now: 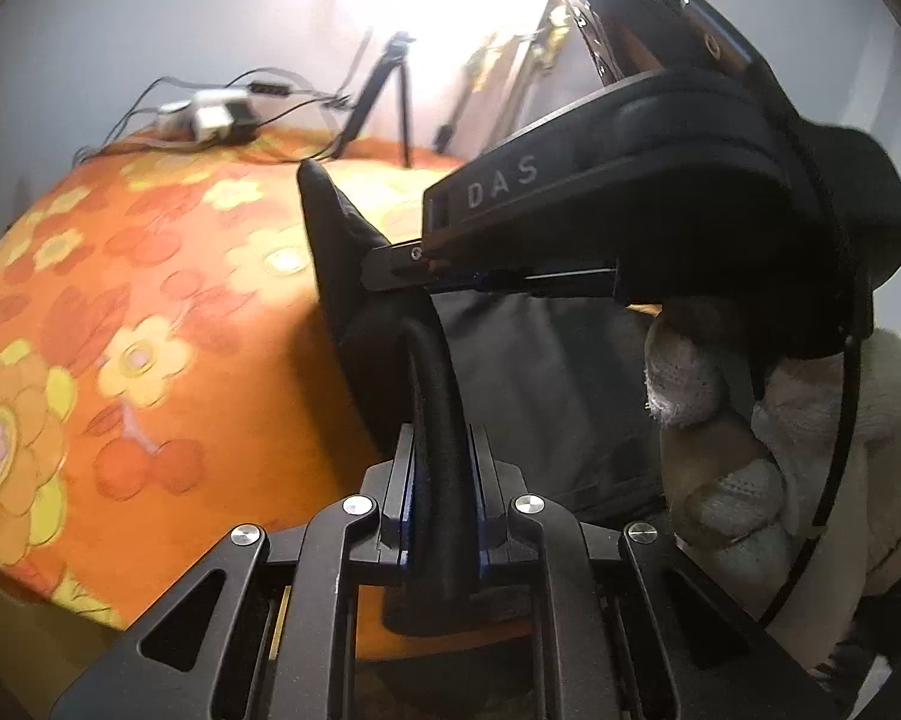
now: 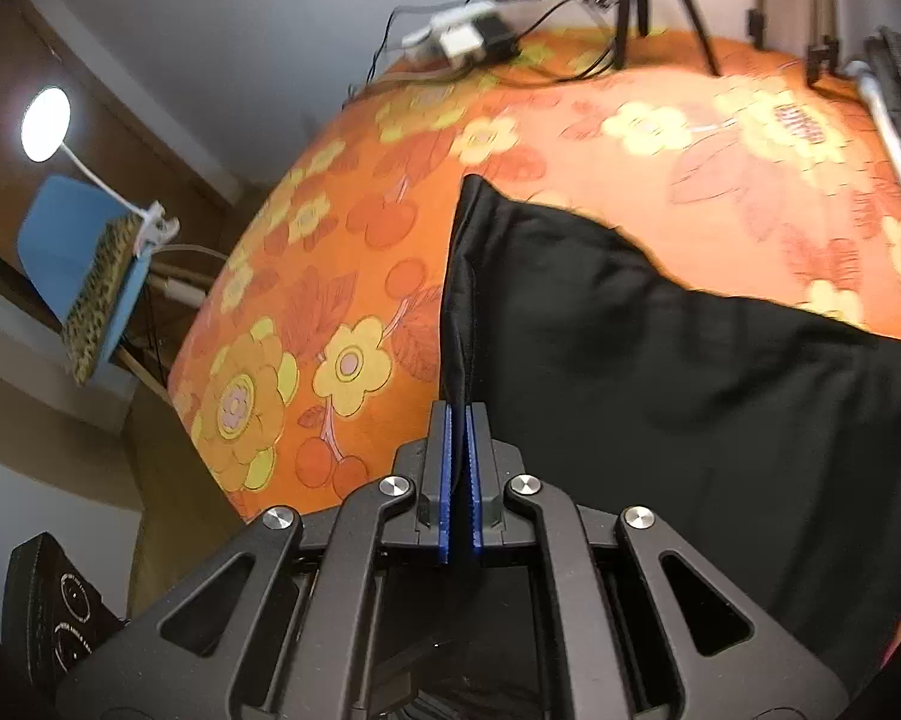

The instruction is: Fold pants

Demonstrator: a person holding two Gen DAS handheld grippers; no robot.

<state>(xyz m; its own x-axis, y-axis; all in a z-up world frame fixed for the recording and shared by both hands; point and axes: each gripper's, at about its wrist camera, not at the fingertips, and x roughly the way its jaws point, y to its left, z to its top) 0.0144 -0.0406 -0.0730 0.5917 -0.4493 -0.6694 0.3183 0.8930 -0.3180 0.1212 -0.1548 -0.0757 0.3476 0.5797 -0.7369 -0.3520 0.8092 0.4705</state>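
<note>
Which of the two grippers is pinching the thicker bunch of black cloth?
The left gripper: a thick roll of the black pants fills its jaws, while the right gripper pinches only a thin edge.

L gripper (image 1: 441,456): jaws clamped tight on black fabric. R gripper (image 2: 459,438): jaws pinched shut on a thin fabric edge; in L wrist view it crosses sideways, held by gloved R hand (image 1: 726,420).

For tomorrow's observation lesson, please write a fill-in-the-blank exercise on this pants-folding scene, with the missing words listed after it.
1. The pants are ____ in colour.
2. The cloth beneath them is orange with a ____ pattern.
3. The left gripper and the right gripper are both ____ on the pants.
4. In the left wrist view, the hand holding the other gripper wears a ____ glove.

Missing words: black; flower; shut; white
</note>
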